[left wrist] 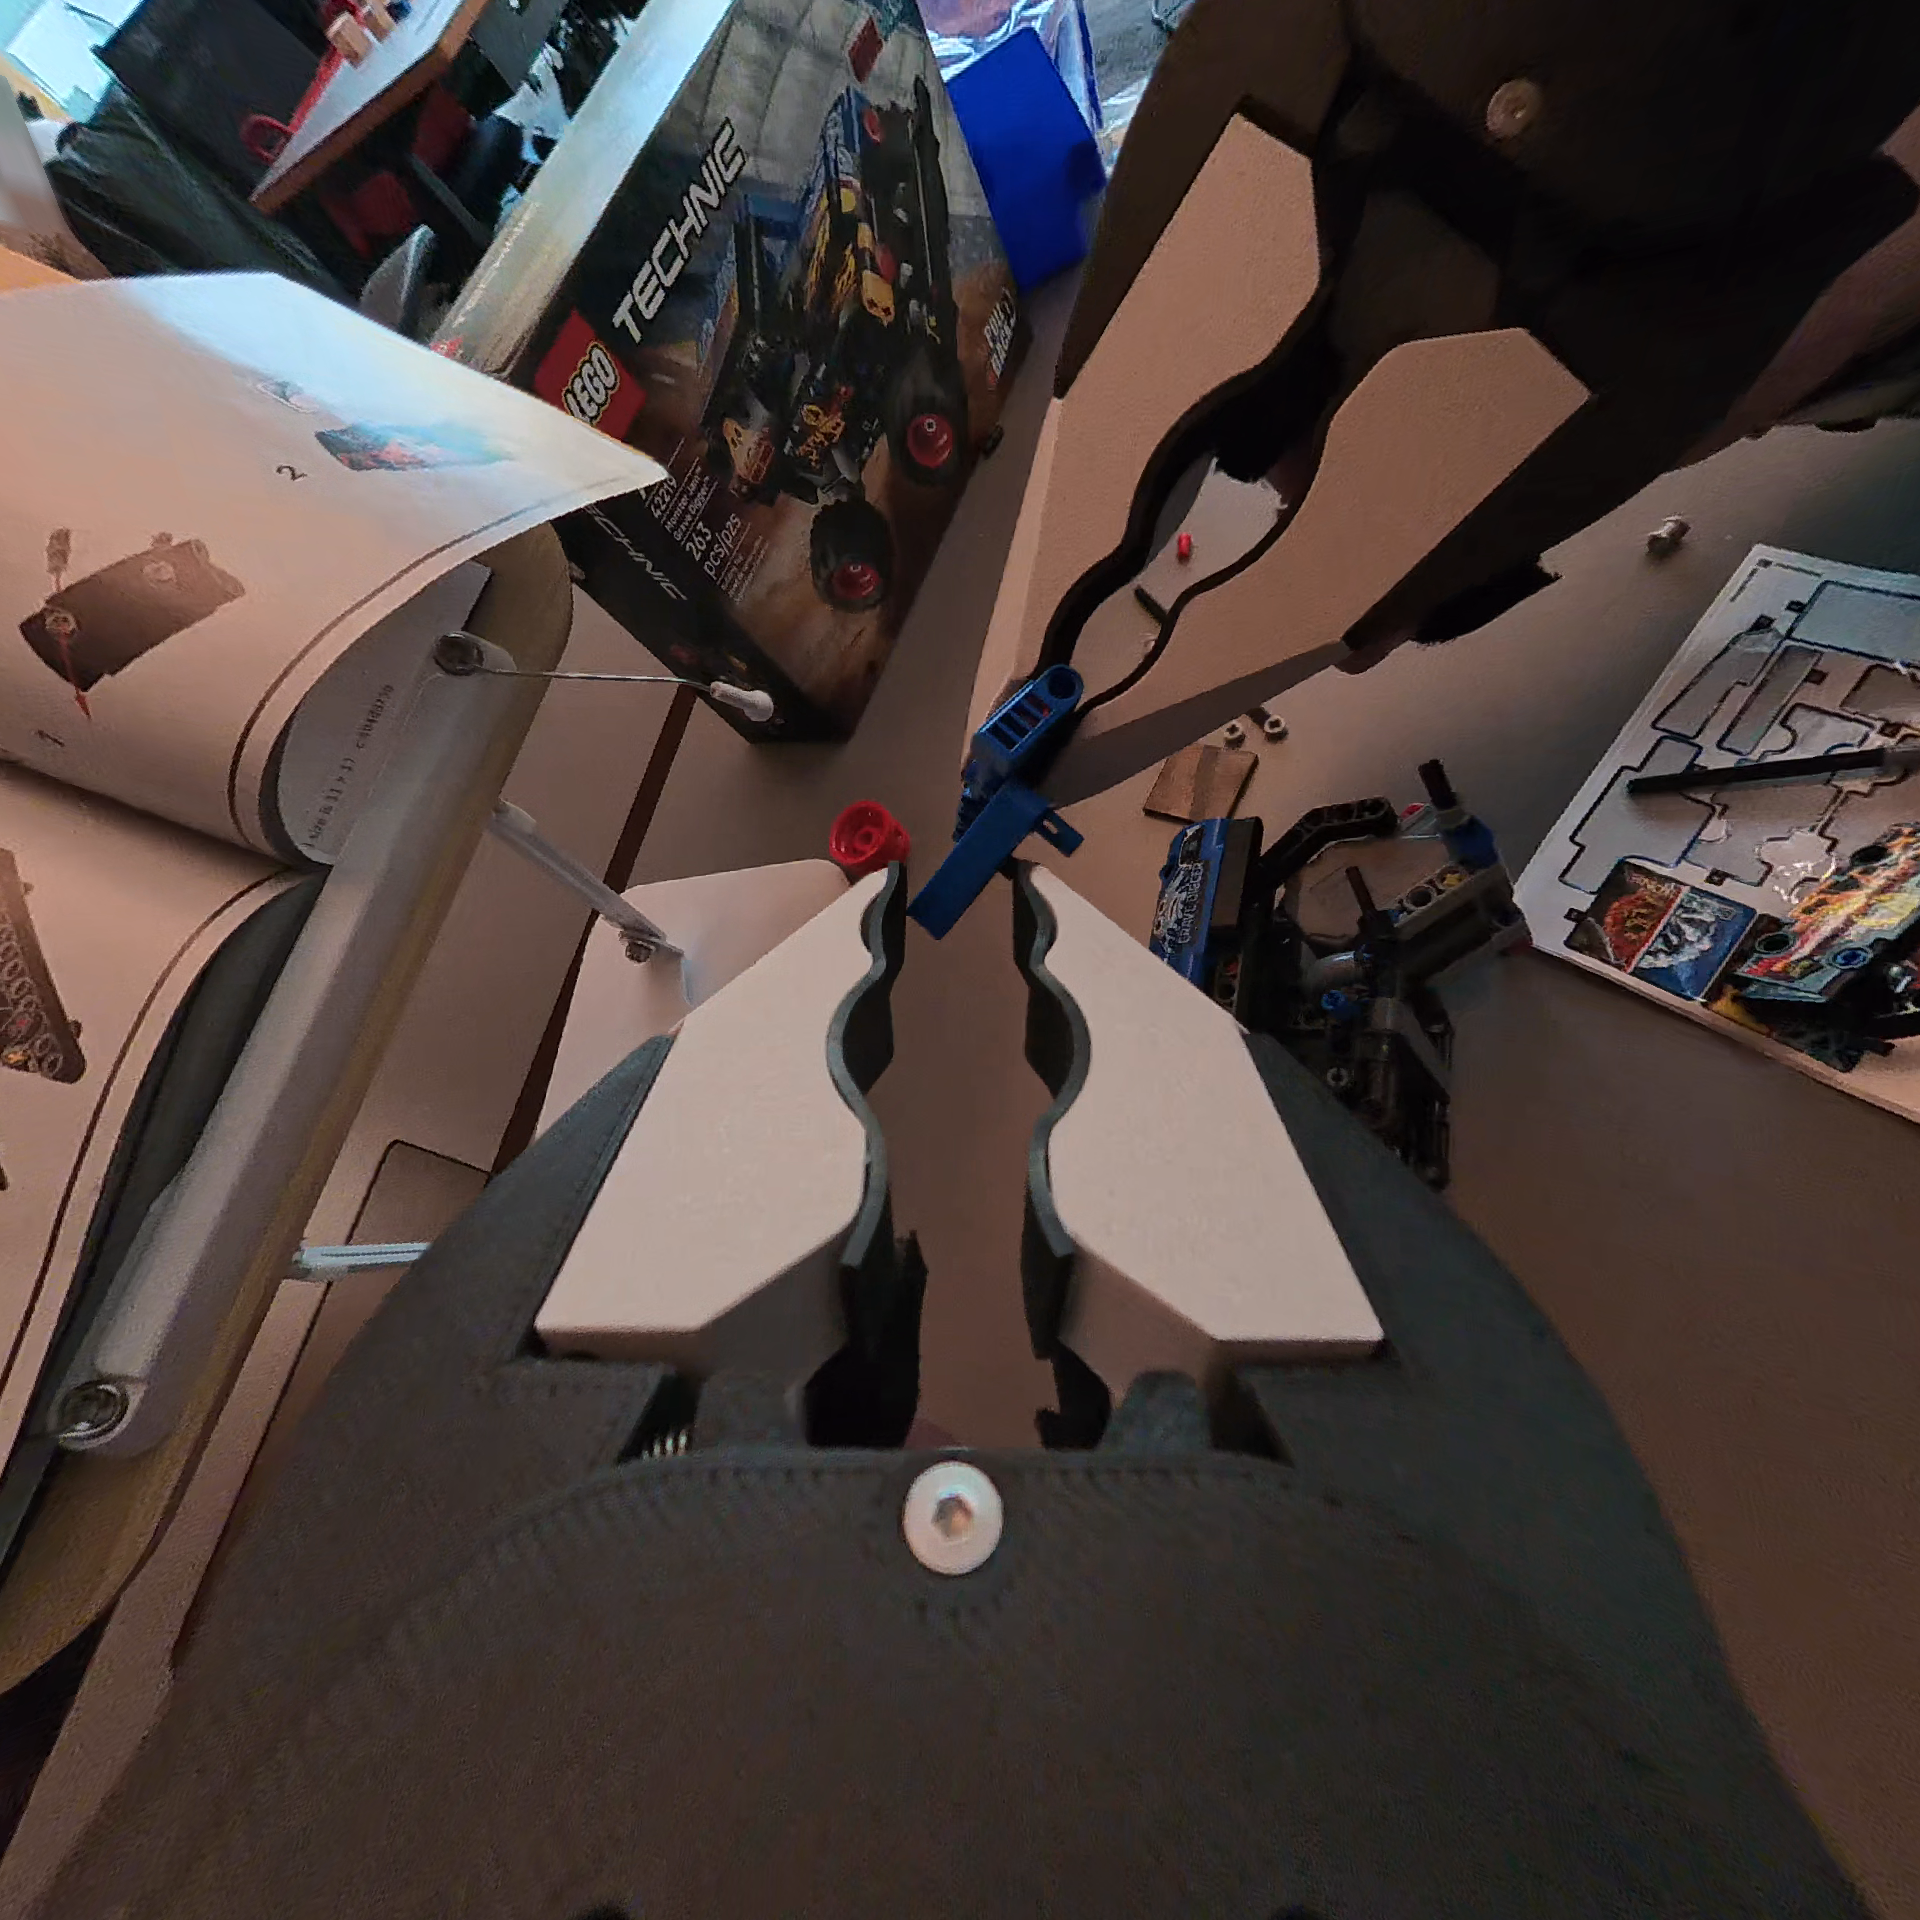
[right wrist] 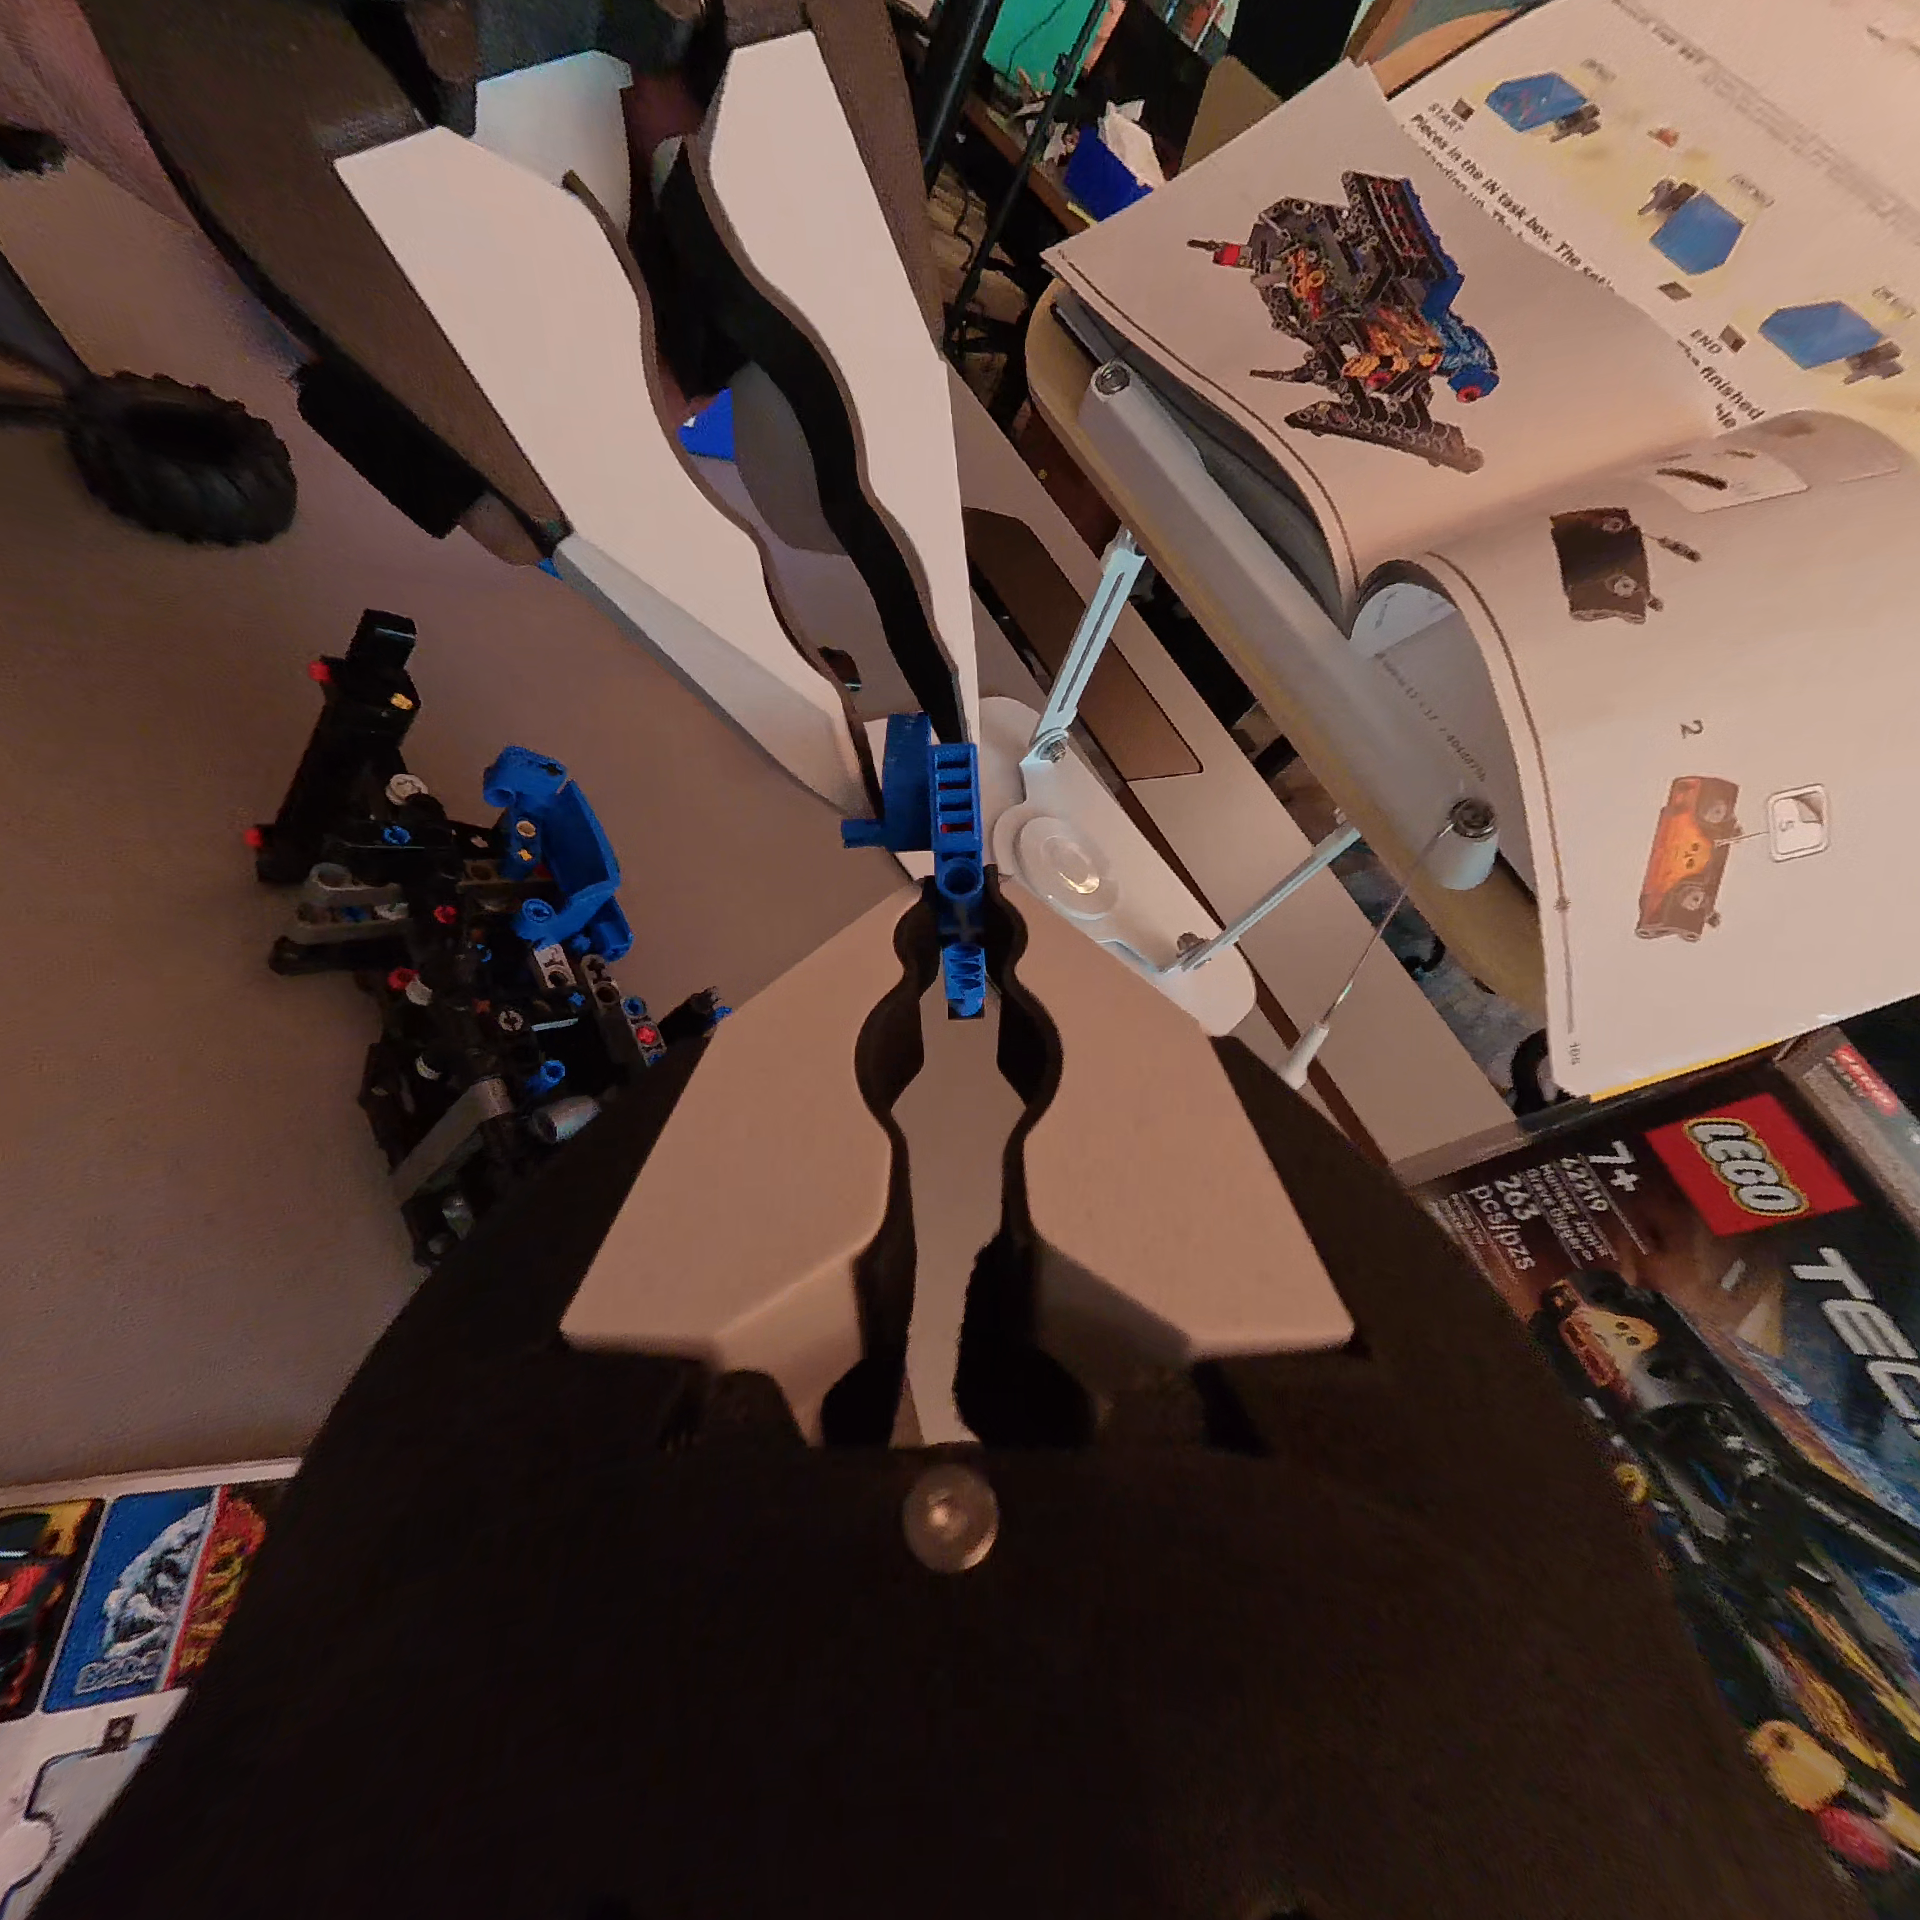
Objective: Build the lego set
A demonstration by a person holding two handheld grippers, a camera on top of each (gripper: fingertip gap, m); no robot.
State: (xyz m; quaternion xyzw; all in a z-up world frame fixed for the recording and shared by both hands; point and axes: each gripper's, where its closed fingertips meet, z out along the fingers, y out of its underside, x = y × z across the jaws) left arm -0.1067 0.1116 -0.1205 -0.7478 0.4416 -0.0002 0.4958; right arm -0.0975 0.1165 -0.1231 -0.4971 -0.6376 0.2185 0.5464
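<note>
Right hand-held gripper [right wrist: 961, 935] is clamped on a blue lego piece [right wrist: 961, 883], pinched at its fingertips. In the left wrist view that same piece [left wrist: 1013, 769] sits at the tips of the right hand-held gripper coming in from upper right.

Left hand-held gripper [left wrist: 961, 883]: fingers apart, a clear gap between them; blue piece's lower end sits right at that gap, contact unclear. A small red part [left wrist: 868, 831] shows just beyond its left fingertip; can't tell if it's on the surface [left wrist: 1662, 1351] or attached to something.

Partly built model [right wrist: 468, 935], black with blue panels and red pins, lies on the surface left of the right hand-held gripper.

A loose black tyre [right wrist: 192, 468] lies farther back on the surface.

Printed set box [left wrist: 769, 395] stands behind; it carries brand printing, not transcribing. Instruction booklet [right wrist: 1558, 468] open on a stand with white clip arms, pages show step drawings. Sticker sheet [left wrist: 1766, 831] flat on the surface at right, several stickers already peeled off.
</note>
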